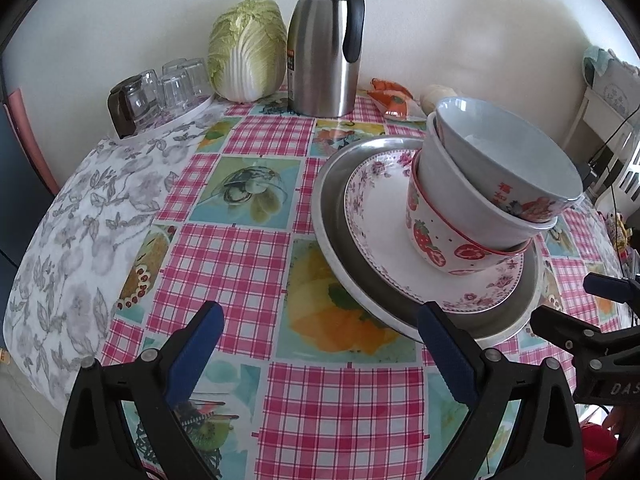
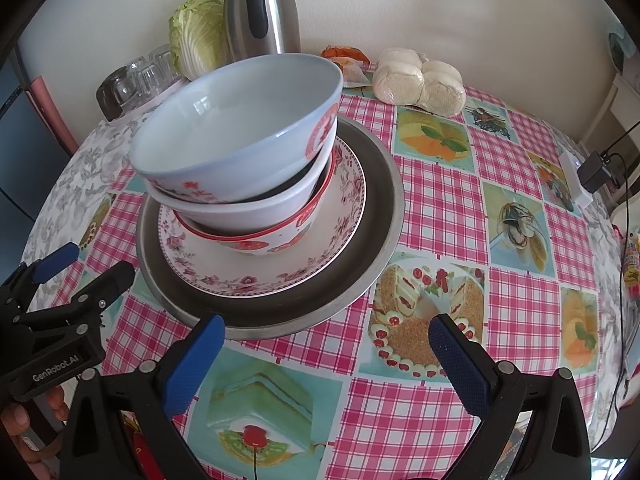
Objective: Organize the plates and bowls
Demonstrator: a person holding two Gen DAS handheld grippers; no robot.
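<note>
A stack stands on the chequered table: a round metal plate (image 1: pixel 330 204) (image 2: pixel 380 208) at the bottom, a floral plate (image 1: pixel 376 216) (image 2: pixel 348 200) on it, then a strawberry bowl (image 1: pixel 430 240) (image 2: pixel 280 242), a white bowl (image 1: pixel 448 184) (image 2: pixel 256 214) and a pale blue bowl (image 1: pixel 500 148) (image 2: pixel 240 128), which tilts. My left gripper (image 1: pixel 320 332) (image 2: pixel 96 262) is open, just left of the metal plate's near rim. Open too, my right gripper (image 2: pixel 326 332) (image 1: pixel 568 300) hovers at the plate's near right rim. Neither holds anything.
At the back stand a steel thermos jug (image 1: pixel 324 48), a napa cabbage (image 1: pixel 246 48) and upturned glasses on a white tray (image 1: pixel 168 88). Bagged buns (image 2: pixel 420 80) and a snack packet (image 1: pixel 394 100) lie behind the stack. A charger with cable (image 2: pixel 600 172) sits at the right edge.
</note>
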